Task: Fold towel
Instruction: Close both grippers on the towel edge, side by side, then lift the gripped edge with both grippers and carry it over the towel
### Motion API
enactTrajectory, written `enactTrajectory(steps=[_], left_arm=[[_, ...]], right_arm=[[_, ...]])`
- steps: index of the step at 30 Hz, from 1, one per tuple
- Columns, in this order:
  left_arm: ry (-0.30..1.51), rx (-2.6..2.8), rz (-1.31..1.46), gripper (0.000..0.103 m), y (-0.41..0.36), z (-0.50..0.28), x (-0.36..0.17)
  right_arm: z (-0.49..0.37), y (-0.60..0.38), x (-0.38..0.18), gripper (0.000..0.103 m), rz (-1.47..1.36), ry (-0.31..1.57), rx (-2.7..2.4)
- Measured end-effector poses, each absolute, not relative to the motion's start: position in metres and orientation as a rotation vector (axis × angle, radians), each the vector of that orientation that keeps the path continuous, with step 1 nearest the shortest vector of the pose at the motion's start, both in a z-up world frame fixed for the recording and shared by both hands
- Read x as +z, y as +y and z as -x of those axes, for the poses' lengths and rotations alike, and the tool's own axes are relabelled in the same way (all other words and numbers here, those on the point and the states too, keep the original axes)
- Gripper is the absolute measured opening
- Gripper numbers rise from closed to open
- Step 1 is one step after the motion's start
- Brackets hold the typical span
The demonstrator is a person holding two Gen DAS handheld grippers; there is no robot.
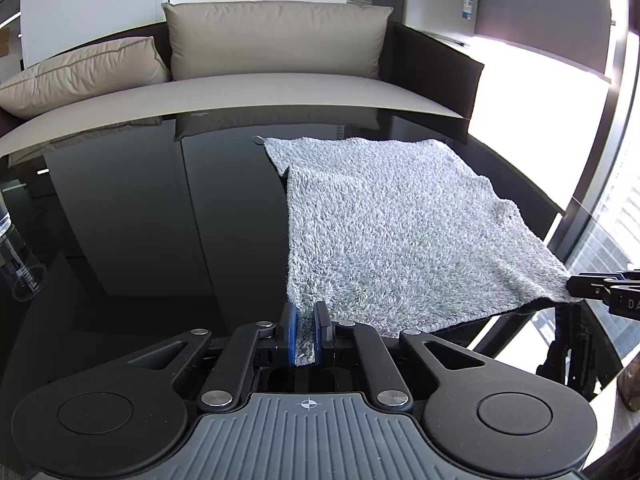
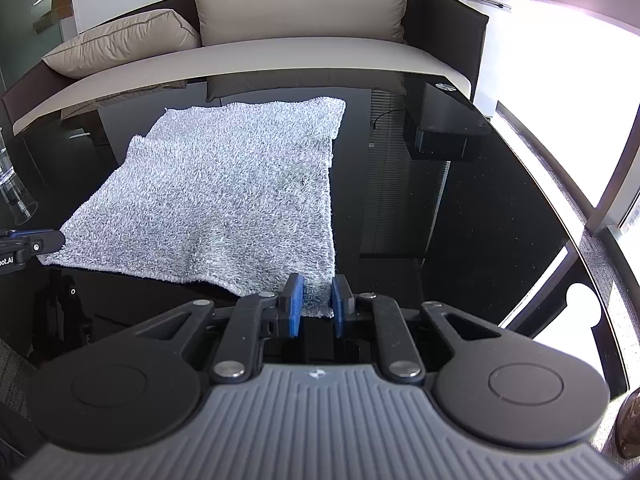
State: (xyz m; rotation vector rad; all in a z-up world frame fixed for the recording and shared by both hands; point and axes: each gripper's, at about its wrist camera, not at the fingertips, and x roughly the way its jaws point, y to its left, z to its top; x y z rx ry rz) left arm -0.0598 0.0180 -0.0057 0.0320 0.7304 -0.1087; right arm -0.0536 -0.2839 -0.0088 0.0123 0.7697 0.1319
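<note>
Between the blue fingers point(image 1: 290, 330) of the left gripper point(image 1: 304, 320) sits one near corner of the fluffy grey towel point(image 1: 392, 224), pinched tight. The right gripper point(image 2: 318, 304) has its fingers point(image 2: 295, 308) clamped on the other near corner. The towel lies spread on the shiny black desk point(image 1: 140, 220), with a sofa point(image 1: 248, 88) and big soft cushions point(image 1: 276, 38) behind it.

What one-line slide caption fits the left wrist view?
Left gripper shut on the near corner of a fluffy grey towel on a glossy black table; right gripper holds the other near corner.
</note>
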Motion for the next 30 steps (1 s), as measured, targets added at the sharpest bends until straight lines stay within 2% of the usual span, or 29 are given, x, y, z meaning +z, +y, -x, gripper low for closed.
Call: enactTrajectory(steps=[1,4,30], left_arm=[[0.729,-0.110,-0.032,0.005,0.018,0.060,-0.006],[0.724,-0.115,-0.028,0.004,0.018,0.060,-0.005],[0.638,-0.116,0.026,0.004,0.024,0.085,0.020]], right_arm=[[0.054,-0.283,-0.009,0.004,-0.009,0.769,0.132],[0.053,-0.284,-0.009,0.003,-0.022,0.769,0.140],[0.074,-0.296,0.031,0.002,-0.169,0.652,0.219]])
